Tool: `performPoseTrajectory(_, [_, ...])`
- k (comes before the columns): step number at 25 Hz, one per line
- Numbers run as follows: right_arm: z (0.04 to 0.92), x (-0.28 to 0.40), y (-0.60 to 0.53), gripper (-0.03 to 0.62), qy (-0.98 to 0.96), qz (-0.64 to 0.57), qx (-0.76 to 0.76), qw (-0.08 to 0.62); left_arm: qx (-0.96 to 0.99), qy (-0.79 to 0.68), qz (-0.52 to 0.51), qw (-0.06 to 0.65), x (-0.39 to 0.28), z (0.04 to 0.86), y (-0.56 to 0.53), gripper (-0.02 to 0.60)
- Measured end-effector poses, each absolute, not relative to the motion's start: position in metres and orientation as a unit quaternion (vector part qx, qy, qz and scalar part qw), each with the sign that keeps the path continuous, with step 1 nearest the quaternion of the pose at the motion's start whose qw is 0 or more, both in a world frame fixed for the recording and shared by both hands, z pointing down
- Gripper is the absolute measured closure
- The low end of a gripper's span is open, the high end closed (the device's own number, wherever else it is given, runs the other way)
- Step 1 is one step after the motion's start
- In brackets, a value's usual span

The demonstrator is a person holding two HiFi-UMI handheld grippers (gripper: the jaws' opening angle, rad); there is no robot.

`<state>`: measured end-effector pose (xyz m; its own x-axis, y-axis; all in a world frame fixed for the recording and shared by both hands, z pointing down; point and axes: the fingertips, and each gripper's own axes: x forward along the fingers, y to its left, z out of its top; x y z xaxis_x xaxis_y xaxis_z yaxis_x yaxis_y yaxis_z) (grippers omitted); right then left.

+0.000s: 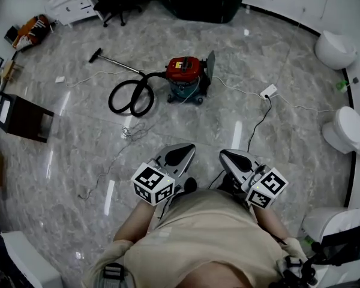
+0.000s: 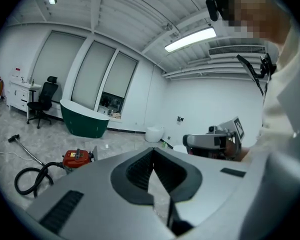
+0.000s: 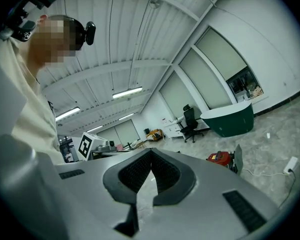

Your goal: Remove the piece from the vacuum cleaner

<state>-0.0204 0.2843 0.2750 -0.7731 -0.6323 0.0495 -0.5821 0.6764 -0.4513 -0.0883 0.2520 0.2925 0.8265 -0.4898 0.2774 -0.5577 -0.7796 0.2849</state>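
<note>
While well apart from the vacuum cleaner (image 1: 186, 77), left gripper (image 2: 152, 152) and right gripper (image 3: 150, 155) jaws tip-to-tip; both empty

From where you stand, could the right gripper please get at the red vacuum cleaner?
Probably not yet. The vacuum cleaner sits well out across the floor, while the right gripper is held near the body, jaws shut. Only loose cables lie between, so stepping closer should do.
</note>
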Motion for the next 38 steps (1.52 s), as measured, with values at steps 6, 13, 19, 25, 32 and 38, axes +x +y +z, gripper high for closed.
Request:
performPoseTrajectory(6, [0.286,0.061,0.282,0.592,0.912,-0.234,-0.331,0.06,0.941,-0.275,0.109,0.166,0.005,0.283,0.247,0.578])
performPoseTrajectory(13, [0.3,0.126,0.285,0.592,0.913,-0.255,-0.31,0.069,0.929,-0.298,0.151,0.16,0.069,0.284,0.25,0.578])
performPoseTrajectory(19, [0.316,0.149,0.292,0.592,0.919,-0.268,-0.285,0.054,0.922,-0.31,0.166,0.16,0.096,0.287,0.254,0.578])
performPoseTrajectory(25, [0.323,0.157,0.287,0.592,0.919,-0.266,-0.29,0.042,0.927,-0.296,0.175,0.149,0.115,0.293,0.248,0.578])
performPoseTrajectory(32, [0.331,0.16,0.269,0.592,0.909,-0.262,-0.324,0.015,0.934,-0.276,0.164,0.157,0.112,0.304,0.222,0.578])
performPoseTrajectory(38, [0.33,0.135,0.226,0.592,0.9,-0.252,-0.354,-0.014,0.935,-0.266,0.16,0.171,0.072,0.312,0.182,0.578])
